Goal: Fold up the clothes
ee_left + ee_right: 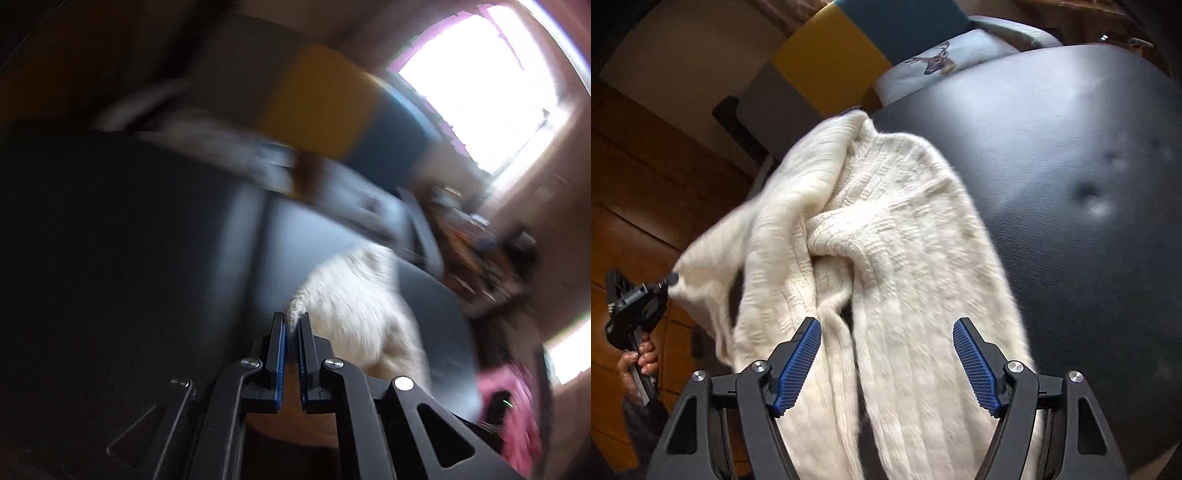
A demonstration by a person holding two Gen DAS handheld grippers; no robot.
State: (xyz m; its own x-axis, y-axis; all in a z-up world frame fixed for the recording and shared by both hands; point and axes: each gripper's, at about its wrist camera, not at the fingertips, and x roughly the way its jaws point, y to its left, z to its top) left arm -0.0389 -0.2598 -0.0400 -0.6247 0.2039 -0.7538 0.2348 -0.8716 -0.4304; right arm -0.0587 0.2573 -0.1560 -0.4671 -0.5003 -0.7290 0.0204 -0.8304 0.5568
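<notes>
A cream cable-knit sweater [886, 236] lies bunched on a black leather surface [1071, 184]. My right gripper [886, 328] hovers open just above its lower part, blue pads wide apart, nothing between them. My left gripper [293, 317] is shut on an edge of the sweater [354, 306], which hangs to the right in that blurred view. In the right wrist view the left gripper [670, 277] appears at the far left, held by a hand [639, 363], pulling a corner of the sweater out sideways.
A cushion [923, 66] with a deer print lies beyond the black surface. Behind it stands a yellow, blue and grey panel [827, 59]. Wooden floor [646, 192] runs along the left. A pink cloth [517, 406] and a bright window [480, 85] show in the left wrist view.
</notes>
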